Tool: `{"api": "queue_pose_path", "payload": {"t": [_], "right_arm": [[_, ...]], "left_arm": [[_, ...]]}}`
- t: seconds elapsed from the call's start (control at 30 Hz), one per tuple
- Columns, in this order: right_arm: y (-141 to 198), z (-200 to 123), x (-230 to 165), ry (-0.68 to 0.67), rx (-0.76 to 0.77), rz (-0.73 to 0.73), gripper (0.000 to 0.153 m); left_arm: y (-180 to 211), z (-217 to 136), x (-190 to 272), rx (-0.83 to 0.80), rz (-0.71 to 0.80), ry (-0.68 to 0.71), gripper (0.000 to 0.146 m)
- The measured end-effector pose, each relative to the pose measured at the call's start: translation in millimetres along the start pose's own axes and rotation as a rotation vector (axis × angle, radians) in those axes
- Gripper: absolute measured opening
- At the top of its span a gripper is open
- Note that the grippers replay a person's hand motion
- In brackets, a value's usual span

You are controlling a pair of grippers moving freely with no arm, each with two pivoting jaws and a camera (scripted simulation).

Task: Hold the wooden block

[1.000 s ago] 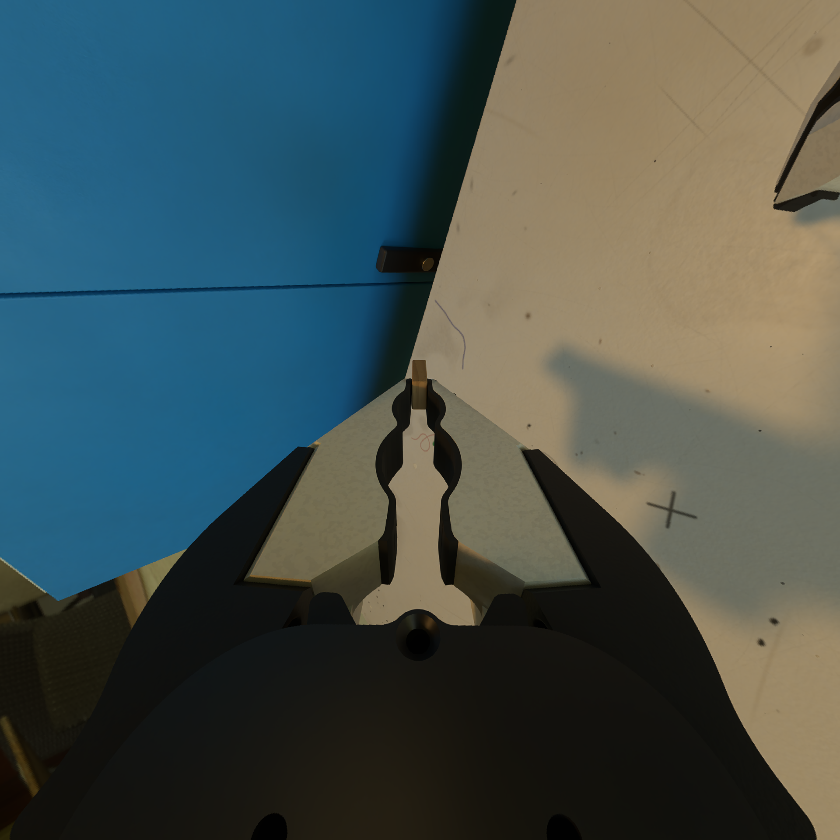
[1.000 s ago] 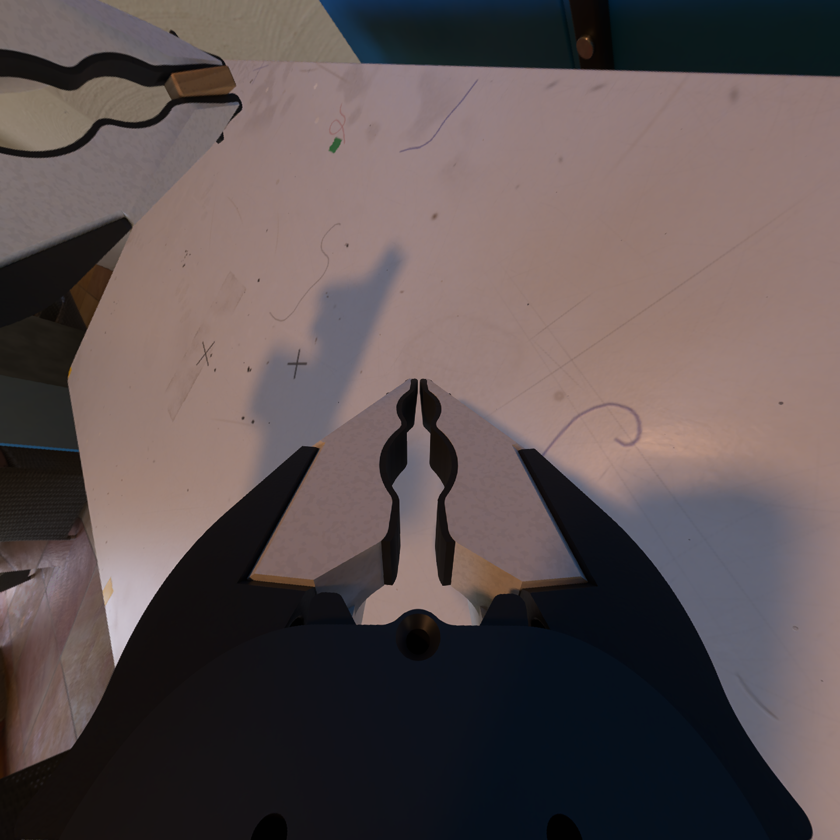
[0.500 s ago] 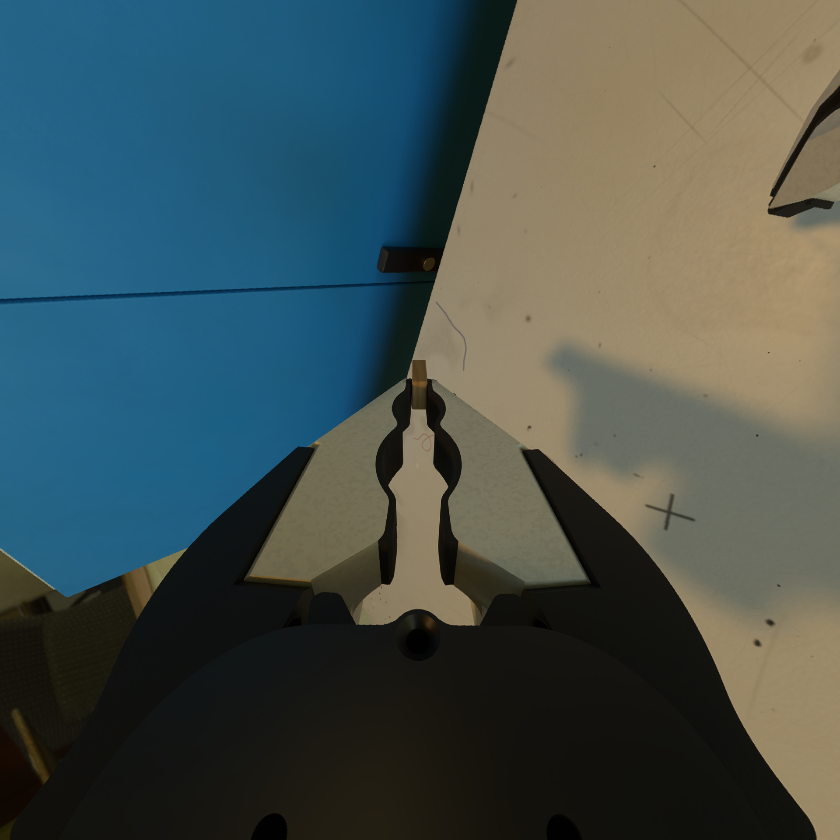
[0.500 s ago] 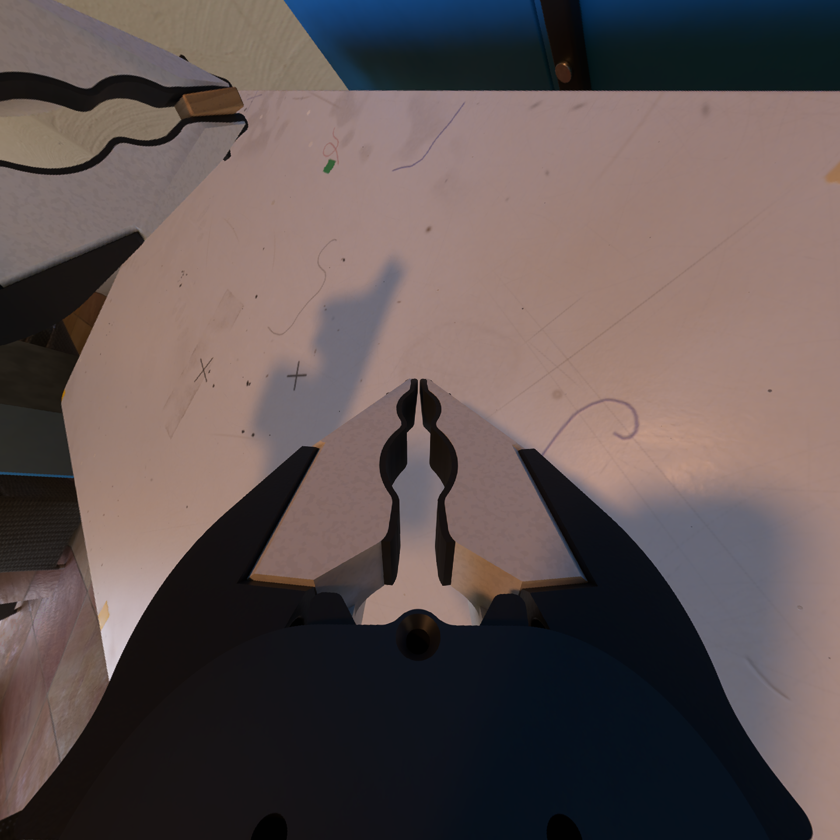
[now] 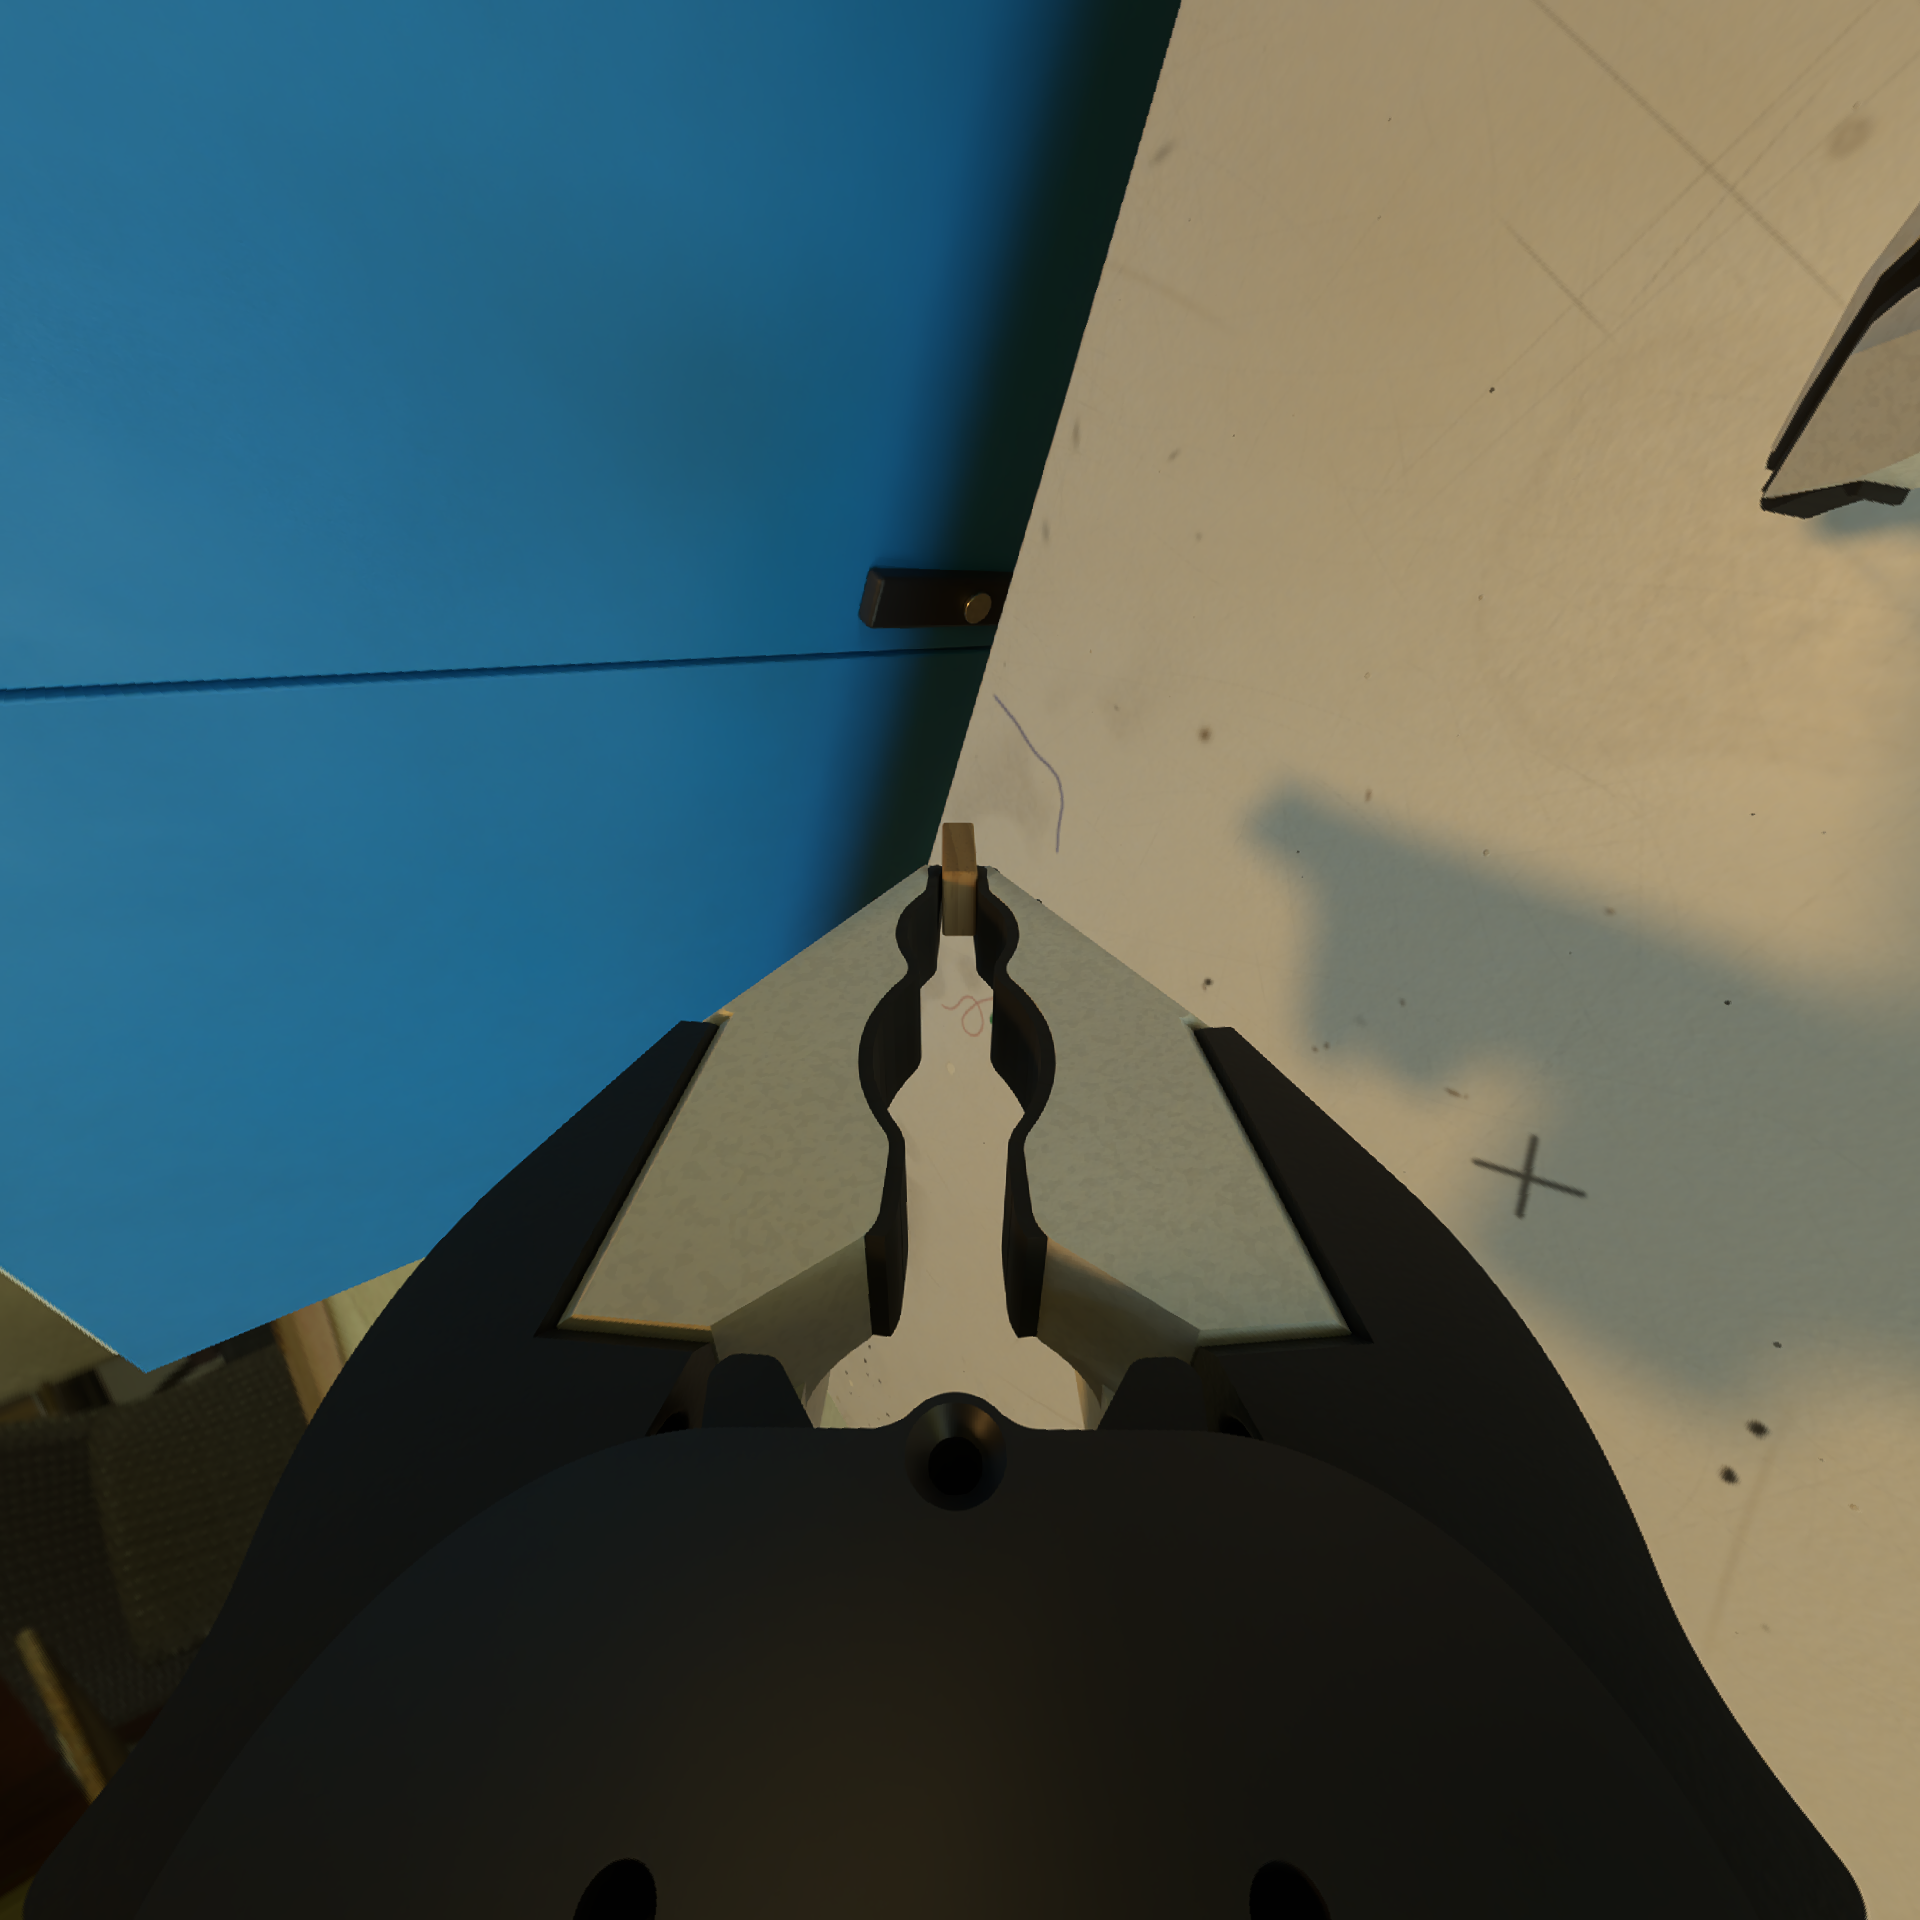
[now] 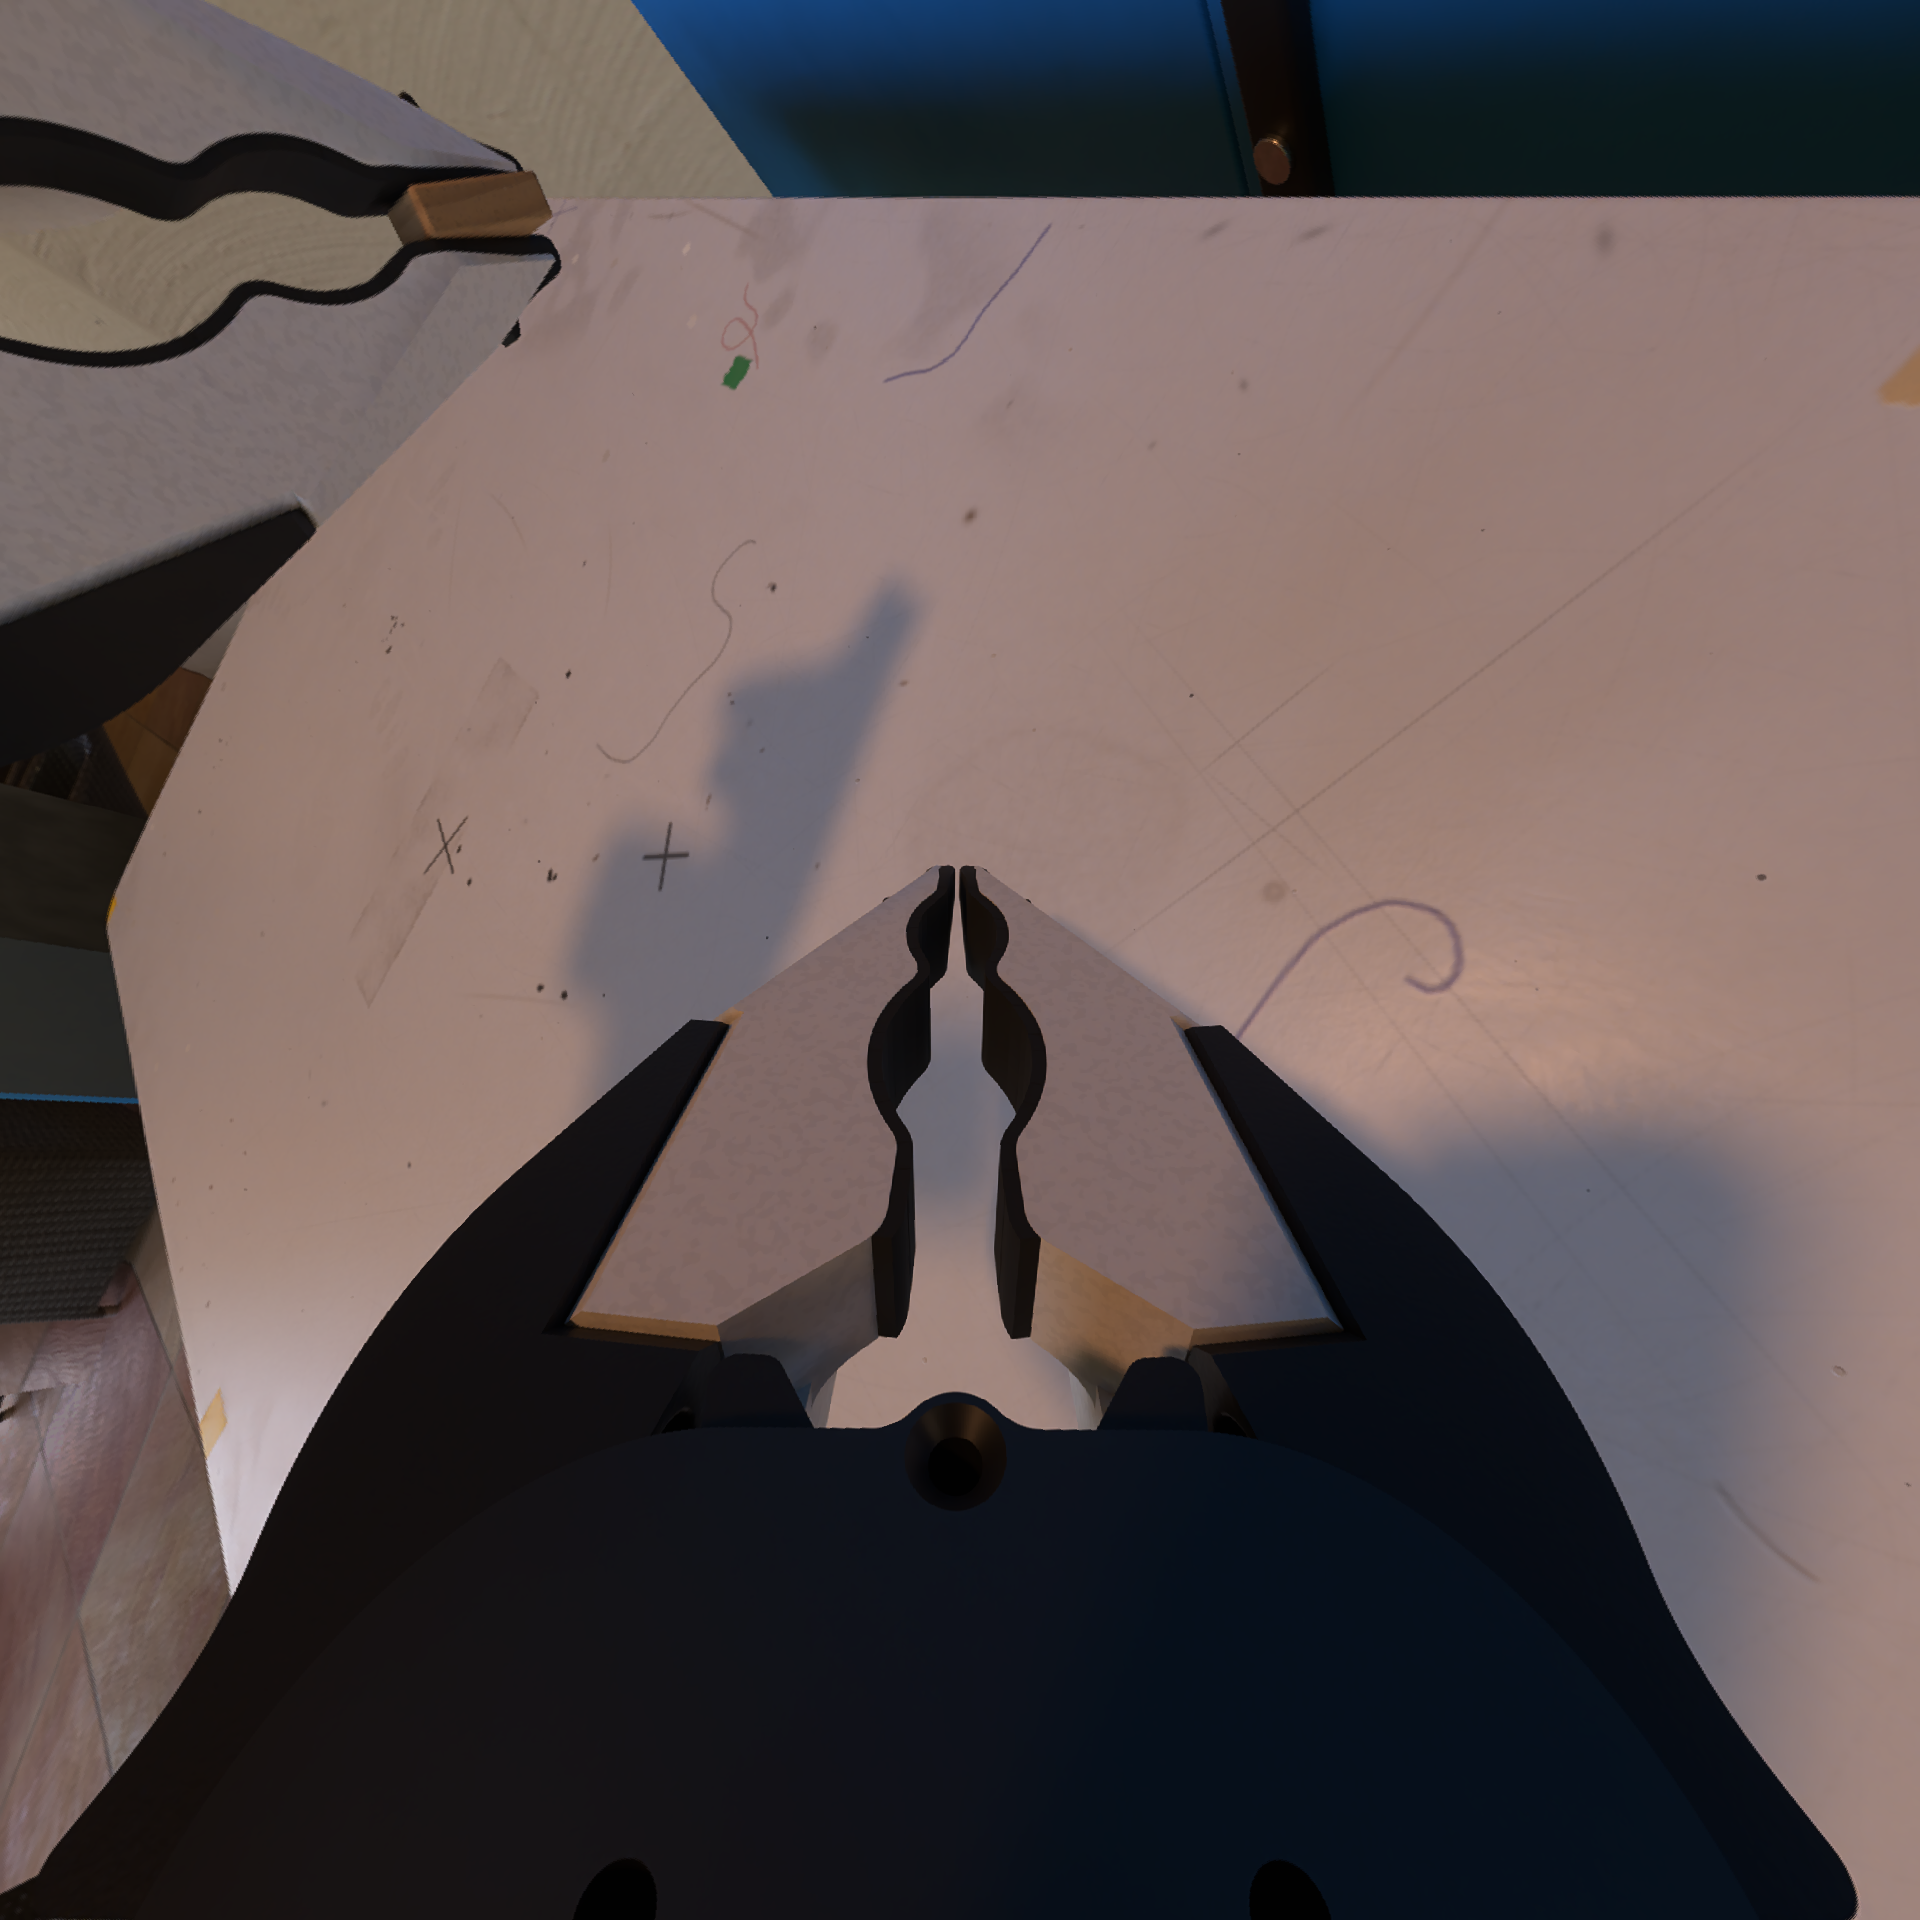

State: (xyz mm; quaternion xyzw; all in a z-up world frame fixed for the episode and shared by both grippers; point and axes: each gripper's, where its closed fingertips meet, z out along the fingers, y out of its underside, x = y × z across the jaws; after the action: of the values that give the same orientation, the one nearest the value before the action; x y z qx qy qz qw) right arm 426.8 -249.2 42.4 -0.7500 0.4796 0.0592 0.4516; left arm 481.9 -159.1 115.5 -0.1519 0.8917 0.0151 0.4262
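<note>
In the left wrist view, the left gripper [image 5: 957, 883] pinches the small wooden block [image 5: 957, 878] at its fingertips, above the table [image 5: 1455, 727] edge beside the blue cabinet [image 5: 416, 520]. The right gripper [image 5: 1860, 416] shows far along the table.

In the right wrist view, the right gripper [image 6: 955, 878] is nearly closed, holding nothing, over the table [image 6: 1351, 520]. The left gripper [image 6: 457, 223] grips the block [image 6: 473, 203] at the table's far left corner.

Table top [image 6: 1351, 582]: pale, scuffed, marked with pen scribbles and thin lines
Crosses: one [image 5: 1527, 1176] in shadow; two [image 6: 665, 856] side by side
Green scrap [image 6: 736, 372]: beside a red squiggle
Blue panel [image 5: 416, 416]: beyond the table edge, bearing a dark handle [image 5: 930, 597]
</note>
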Motion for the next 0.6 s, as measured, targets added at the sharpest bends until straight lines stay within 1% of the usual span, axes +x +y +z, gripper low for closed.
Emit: {"api": "queue_pose_path", "payload": {"t": [0.27,0.6], "right_arm": [[2.6,-3.4,3.9,0.022,-0.006,-0.018,0.001],[3.9,0.5,1.3,0.013,-0.02,-0.025,0.001]], "left_arm": [[1.0,0.8,0.1,-0.003,-0.002,-0.001,0.005],[-0.8,0.2,0.5,-0.003,0.003,-0.002,0.005]]}}
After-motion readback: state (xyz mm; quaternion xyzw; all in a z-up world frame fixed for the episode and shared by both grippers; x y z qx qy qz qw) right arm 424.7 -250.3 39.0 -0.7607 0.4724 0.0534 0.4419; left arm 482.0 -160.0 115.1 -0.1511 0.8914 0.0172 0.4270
